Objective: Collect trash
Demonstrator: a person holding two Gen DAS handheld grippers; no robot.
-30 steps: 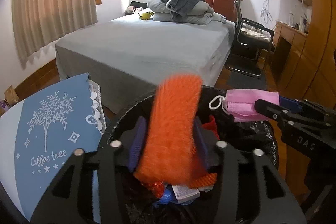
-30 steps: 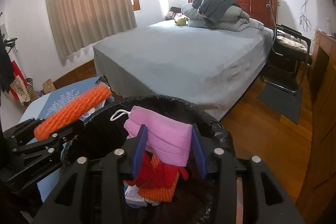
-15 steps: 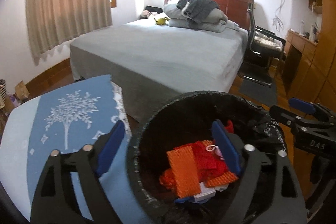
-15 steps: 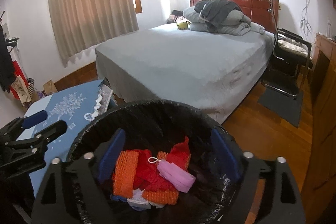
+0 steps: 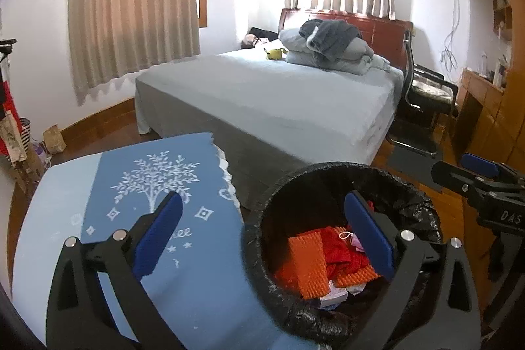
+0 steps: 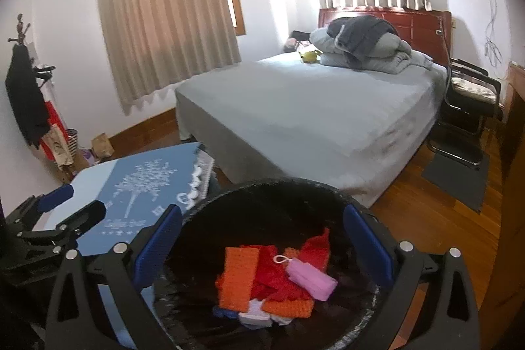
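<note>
A wide bed (image 5: 279, 94) with a grey cover filled the room, folded grey bedding (image 5: 331, 50) piled at its wooden headboard (image 6: 416, 25) and a small yellow toy (image 5: 274, 53) just beside that. Beige curtains (image 6: 164, 22) hung closed over two windows. A black chair (image 5: 426, 94) stood beside the bed on the wooden floor (image 6: 426, 212). Near the camera lay a blue cloth (image 5: 147, 179) printed with a white tree.

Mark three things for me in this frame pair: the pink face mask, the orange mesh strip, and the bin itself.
pink face mask (image 6: 311, 279), right wrist view, middle of the folded body.
orange mesh strip (image 6: 237, 279), right wrist view, centre of its flat face.
bin (image 5: 328, 168), left wrist view, far rim with black liner.
</note>
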